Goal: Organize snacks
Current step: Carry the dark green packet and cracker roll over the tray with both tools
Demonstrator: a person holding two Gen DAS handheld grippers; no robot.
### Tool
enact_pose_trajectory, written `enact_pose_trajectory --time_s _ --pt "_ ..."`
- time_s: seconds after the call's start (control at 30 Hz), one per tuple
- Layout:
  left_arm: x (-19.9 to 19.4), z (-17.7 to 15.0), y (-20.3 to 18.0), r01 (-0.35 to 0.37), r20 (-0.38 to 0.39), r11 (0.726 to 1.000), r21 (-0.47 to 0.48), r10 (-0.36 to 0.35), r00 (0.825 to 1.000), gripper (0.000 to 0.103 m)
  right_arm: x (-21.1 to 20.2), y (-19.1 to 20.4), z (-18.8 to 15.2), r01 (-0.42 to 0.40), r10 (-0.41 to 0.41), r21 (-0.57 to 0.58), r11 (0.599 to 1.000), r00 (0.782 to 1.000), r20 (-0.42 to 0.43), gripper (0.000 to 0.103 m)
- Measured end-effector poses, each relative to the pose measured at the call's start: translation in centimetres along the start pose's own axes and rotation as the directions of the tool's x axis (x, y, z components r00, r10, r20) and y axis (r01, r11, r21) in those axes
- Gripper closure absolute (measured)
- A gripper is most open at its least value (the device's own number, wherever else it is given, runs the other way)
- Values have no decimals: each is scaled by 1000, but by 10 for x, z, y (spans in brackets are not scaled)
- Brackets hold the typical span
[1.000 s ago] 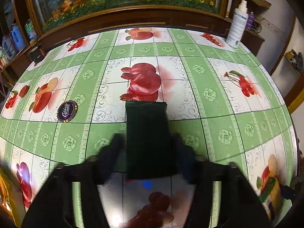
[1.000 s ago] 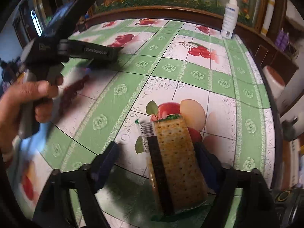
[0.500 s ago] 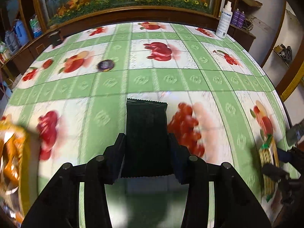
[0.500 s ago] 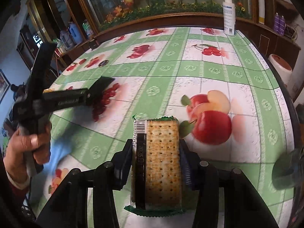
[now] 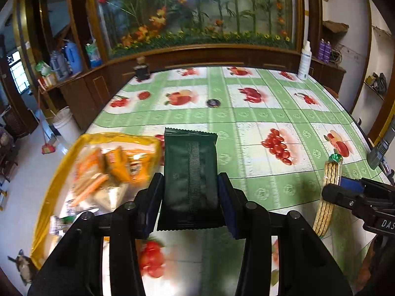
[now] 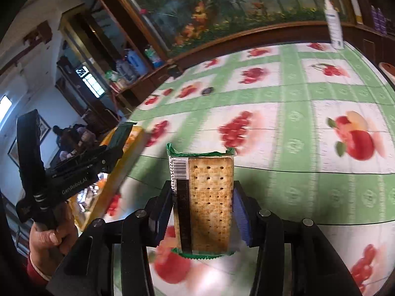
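Observation:
My left gripper (image 5: 190, 185) is shut on a dark green snack packet (image 5: 190, 172), held above the table next to a yellow-rimmed basket (image 5: 56, 172) that holds orange snack packs (image 5: 118, 165). My right gripper (image 6: 202, 204) is shut on a clear pack of crackers (image 6: 209, 197) with green ends, held above the tablecloth. The cracker pack also shows in the left wrist view (image 5: 329, 192), at the right. The left gripper shows in the right wrist view (image 6: 74, 170), near the basket (image 6: 118, 172).
The table has a green and white fruit-print cloth (image 5: 271, 113). A white spray bottle (image 5: 305, 60) stands at the far right corner. A small dark round lid (image 5: 213, 102) lies mid-table. A white bucket (image 5: 65, 123) stands on the floor at the left.
My left gripper has swung left with the green packet, bringing the basket into view beside it. My right gripper has lifted and moved left with the cracker pack.

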State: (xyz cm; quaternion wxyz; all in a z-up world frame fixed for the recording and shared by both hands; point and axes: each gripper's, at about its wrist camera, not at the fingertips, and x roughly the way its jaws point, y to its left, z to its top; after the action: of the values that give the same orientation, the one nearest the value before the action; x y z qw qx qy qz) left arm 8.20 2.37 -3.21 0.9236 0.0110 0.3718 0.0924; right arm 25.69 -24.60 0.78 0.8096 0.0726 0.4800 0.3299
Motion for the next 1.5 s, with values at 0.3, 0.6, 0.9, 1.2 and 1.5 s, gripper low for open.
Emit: enact_pose_trajectory --time_s 0.3,0.6,0.9,1.2,1.5 --pt "-29 -8 64 -76 65 993 -86 82 995 60 22 90 9 -83 84 -124 989 996 -3 56" --pt "-42 -19 111 -130 86 979 -160 145 986 60 44 157 15 -148 146 -211 966 989 -25 56" --pt "-45 -31 140 -153 84 966 -208 174 981 60 59 204 16 -197 193 -257 946 980 -44 56" --pt "-45 -36 156 -171 78 957 -234 193 978 60 72 218 16 -223 215 -256 940 975 -59 56" --pt "-42 -40 167 -186 72 951 -247 209 975 60 87 230 20 -239 227 -267 933 971 -77 56"
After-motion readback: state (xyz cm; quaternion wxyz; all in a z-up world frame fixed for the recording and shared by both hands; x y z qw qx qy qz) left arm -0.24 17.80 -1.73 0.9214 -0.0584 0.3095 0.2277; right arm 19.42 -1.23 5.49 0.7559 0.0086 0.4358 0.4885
